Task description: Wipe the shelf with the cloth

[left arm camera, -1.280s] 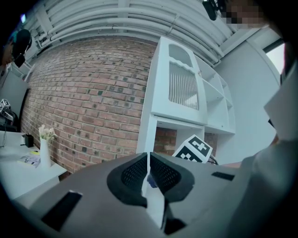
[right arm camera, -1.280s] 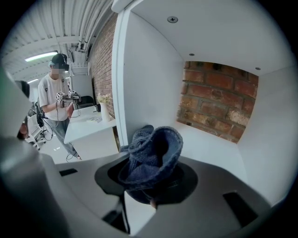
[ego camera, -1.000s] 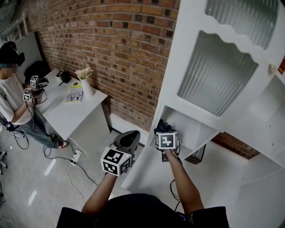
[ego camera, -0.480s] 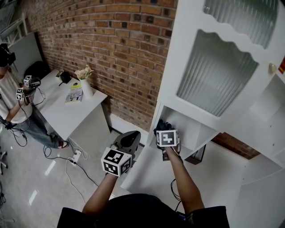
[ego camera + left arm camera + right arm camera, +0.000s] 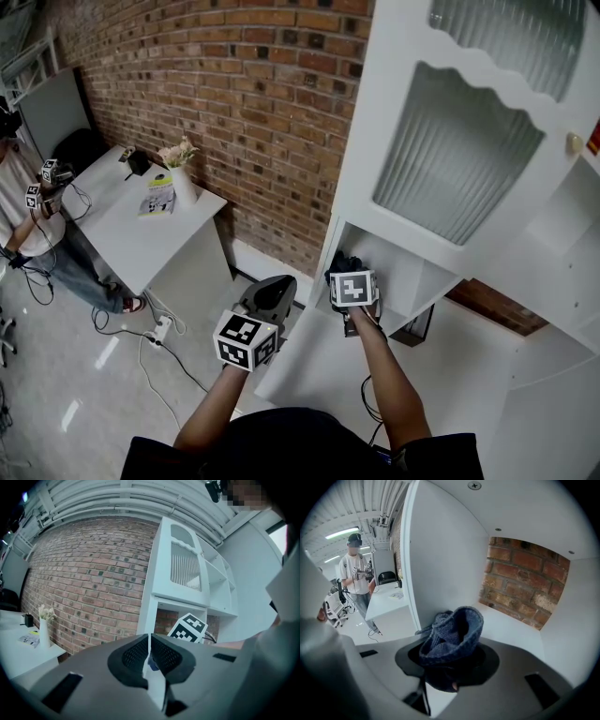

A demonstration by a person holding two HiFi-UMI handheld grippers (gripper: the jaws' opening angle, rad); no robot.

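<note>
My right gripper (image 5: 344,269) (image 5: 452,656) is shut on a bunched dark blue knitted cloth (image 5: 452,634) (image 5: 341,263). It holds the cloth at the mouth of the lowest open shelf (image 5: 520,632) (image 5: 403,274) of a white cabinet, by the shelf's left wall; whether the cloth touches the shelf floor is unclear. Bare brick shows at the back of that shelf. My left gripper (image 5: 270,292) (image 5: 149,654) hangs shut and empty to the left of the cabinet, below the shelf's level, pads (image 5: 136,654) together.
The cabinet's ribbed glass door (image 5: 469,150) is above the shelf, with more white compartments to the right. A brick wall (image 5: 244,103) runs left. A white table (image 5: 141,230) with a vase of flowers (image 5: 180,169) stands there; a person (image 5: 23,216) with grippers is beside it.
My right gripper with the cloth has edged slightly right along the shelf mouth. The left gripper has stayed put. The person at the table has shifted left.
</note>
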